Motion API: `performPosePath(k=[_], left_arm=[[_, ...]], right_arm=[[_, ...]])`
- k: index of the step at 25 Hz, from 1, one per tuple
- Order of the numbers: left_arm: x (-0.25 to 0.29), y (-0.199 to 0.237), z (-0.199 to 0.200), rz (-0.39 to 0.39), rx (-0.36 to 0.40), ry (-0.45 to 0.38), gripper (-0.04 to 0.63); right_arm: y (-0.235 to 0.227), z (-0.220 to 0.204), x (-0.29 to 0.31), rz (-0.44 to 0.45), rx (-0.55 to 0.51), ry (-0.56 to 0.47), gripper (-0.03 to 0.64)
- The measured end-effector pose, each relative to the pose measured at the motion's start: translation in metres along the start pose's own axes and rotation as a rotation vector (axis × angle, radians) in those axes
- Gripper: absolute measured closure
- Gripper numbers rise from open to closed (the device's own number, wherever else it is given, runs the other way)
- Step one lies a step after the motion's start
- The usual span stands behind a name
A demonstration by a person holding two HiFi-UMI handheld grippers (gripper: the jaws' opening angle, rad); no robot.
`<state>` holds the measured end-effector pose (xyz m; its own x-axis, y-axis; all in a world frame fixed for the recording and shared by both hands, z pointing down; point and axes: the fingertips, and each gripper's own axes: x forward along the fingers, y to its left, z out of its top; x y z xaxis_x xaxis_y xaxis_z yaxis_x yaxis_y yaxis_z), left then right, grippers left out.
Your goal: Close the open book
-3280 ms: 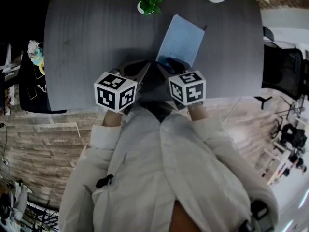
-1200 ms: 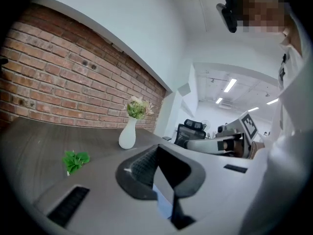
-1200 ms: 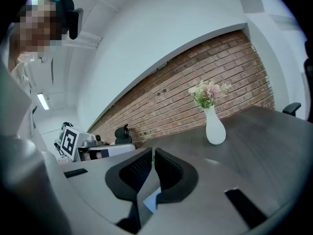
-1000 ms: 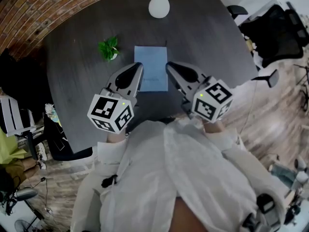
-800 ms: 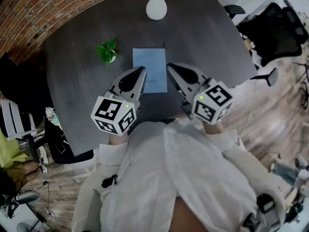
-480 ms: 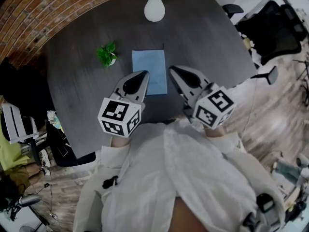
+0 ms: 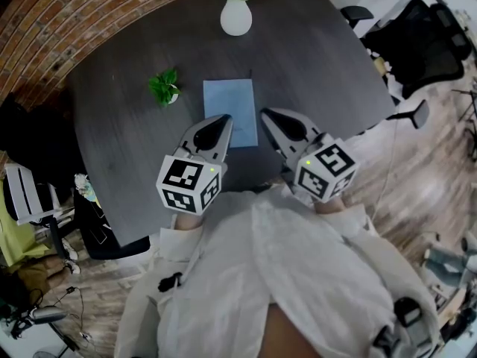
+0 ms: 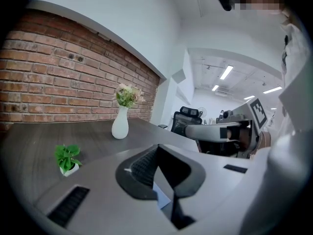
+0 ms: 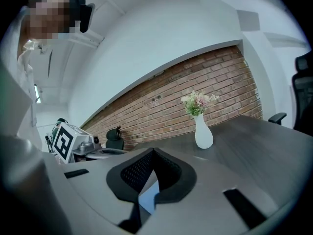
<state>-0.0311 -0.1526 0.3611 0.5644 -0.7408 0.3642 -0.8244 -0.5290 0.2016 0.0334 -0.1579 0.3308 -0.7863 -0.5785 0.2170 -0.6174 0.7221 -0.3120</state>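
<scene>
Book (image 7: 232,104) closed, lies flat on the dark grey table (image 7: 127,133), roughly midway between left and right edges and somewhat nearer the near edge than the far one. Plain pale blue cover faces up, no print readable, rectangular, long sides running away from the person. Cover looks flat and even, no pages fanned or lifted. Its near left corner is hidden in the head view behind the left gripper's tip.

Left gripper (image 7: 225,118) is held over the table by the book's near left corner; whether it touches the book cannot be told. In the left gripper view its jaws meet at the tip with nothing between them, and a sliver of blue cover shows through the gap below them. Right gripper (image 7: 264,114) sits just beside the book's right edge near its near right corner, apart from the cover. Its jaws are also pressed together and empty, again with a bit of blue visible beneath. Both grippers point away from the person and slightly down, marker cubes toward the near edge.

Small green plant in a white pot (image 7: 165,88) stands left of the book's far left corner, near but apart. White vase with flowers (image 7: 235,17) stands near the far edge, well beyond the book. Brick wall (image 7: 67,17) runs behind the table's far left side. Black office chair (image 7: 417,39) beyond the right edge. Person's white sleeves (image 7: 261,274) fill the lower part of the head view
</scene>
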Motion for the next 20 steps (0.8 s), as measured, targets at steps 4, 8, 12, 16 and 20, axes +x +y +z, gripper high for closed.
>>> performPosePath(k=[4, 8, 12, 16, 20], left_arm=[[0.001, -0.005, -0.007, -0.016, -0.02, 0.012, 0.591], [0.003, -0.009, -0.013, -0.027, -0.032, 0.037, 0.591], [0.005, -0.009, -0.022, -0.025, -0.033, 0.078, 0.591], [0.006, -0.01, -0.025, -0.026, -0.04, 0.084, 0.591], [0.006, -0.011, -0.026, -0.02, -0.041, 0.082, 0.591]], right_arm=[[0.002, -0.005, 0.0, 0.005, 0.008, 0.01, 0.612], [0.001, -0.012, -0.001, 0.0, 0.005, 0.037, 0.612], [-0.001, -0.023, -0.001, -0.003, 0.019, 0.078, 0.612], [-0.002, -0.03, -0.002, -0.005, 0.024, 0.099, 0.612], [-0.003, -0.033, -0.004, -0.007, 0.023, 0.107, 0.612]])
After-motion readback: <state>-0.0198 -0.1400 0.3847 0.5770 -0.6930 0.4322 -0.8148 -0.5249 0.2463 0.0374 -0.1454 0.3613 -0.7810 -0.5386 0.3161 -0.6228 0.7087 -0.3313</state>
